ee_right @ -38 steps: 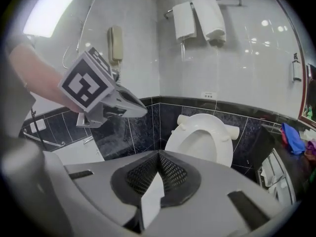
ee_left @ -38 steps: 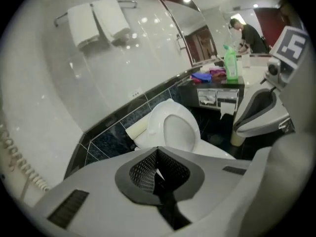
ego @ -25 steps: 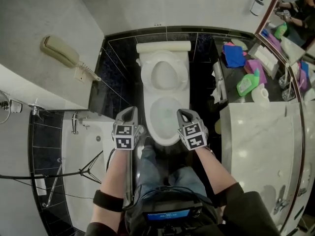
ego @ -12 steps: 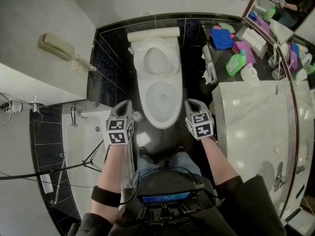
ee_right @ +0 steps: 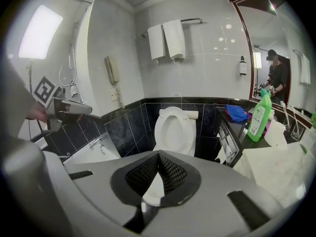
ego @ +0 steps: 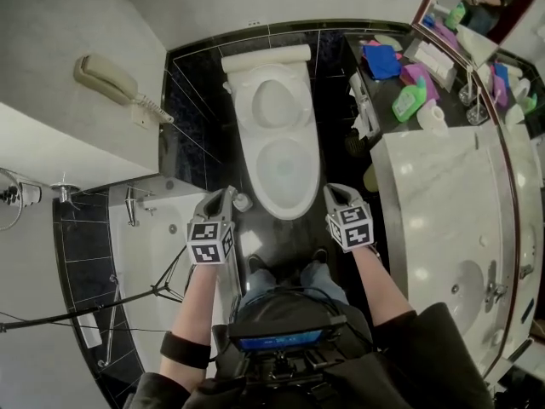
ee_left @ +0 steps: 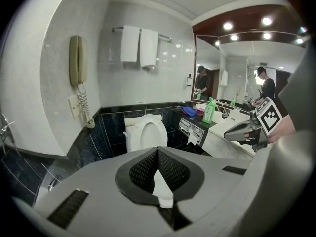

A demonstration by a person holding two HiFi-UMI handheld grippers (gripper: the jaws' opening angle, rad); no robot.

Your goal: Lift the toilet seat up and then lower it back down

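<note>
The white toilet [ego: 285, 167] stands between black tiled walls, its seat [ego: 274, 105] raised against the tank. It also shows ahead as the toilet [ee_left: 146, 132] in the left gripper view and the toilet [ee_right: 174, 127] in the right gripper view, seat upright in both. My left gripper [ego: 228, 194] hangs shut and empty just off the bowl's front left. My right gripper [ego: 334, 191] is shut and empty off the front right. Neither touches the toilet. Seen along their own jaws, the left gripper [ee_left: 158, 149] and the right gripper [ee_right: 158, 154] have their pads together.
A wall phone [ego: 106, 79] hangs at the left. The bathtub [ego: 145, 254] lies to my left. A marble counter [ego: 443, 203] with a sink is to the right, and a shelf beyond it holds a green bottle [ego: 407, 98] and a blue cloth [ego: 381, 58]. Towels [ee_right: 168, 38] hang above the toilet.
Both grippers have drawn back from the sides of the bowl toward the person and spread a little apart. The seat stays raised.
</note>
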